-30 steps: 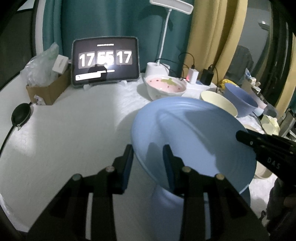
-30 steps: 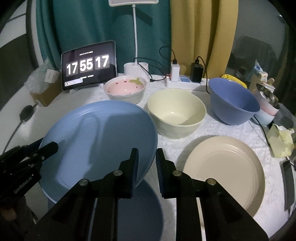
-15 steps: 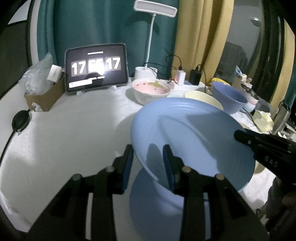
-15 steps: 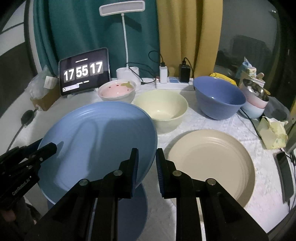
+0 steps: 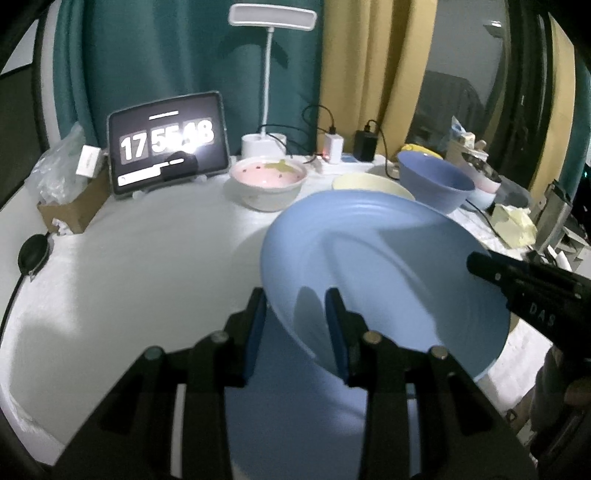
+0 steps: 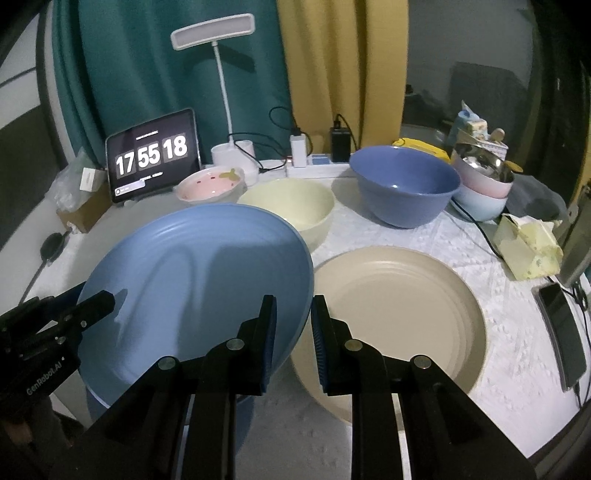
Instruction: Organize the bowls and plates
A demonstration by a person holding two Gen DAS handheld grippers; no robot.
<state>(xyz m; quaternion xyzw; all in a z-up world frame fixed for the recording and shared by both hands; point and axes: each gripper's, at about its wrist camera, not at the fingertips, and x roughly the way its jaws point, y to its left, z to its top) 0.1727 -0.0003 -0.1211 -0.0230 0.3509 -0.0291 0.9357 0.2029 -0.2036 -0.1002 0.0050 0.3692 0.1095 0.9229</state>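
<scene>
White tablecloth covers the work surface. Left gripper and right gripper, jaws narrow, each clamp opposite rims of the blue plate, held tilted above the table beside the beige plate; cream bowl behind.

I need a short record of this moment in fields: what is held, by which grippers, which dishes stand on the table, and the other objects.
held item: blue plate, lifted off the table and tilted
left gripper: shut on the plate's near left rim
right gripper: shut on the plate's right rim
dishes on table: beige plate, cream bowl, blue bowl, pink bowl
other objects: tablet showing a clock, desk lamp, phone at the right edge
surface: white table
</scene>
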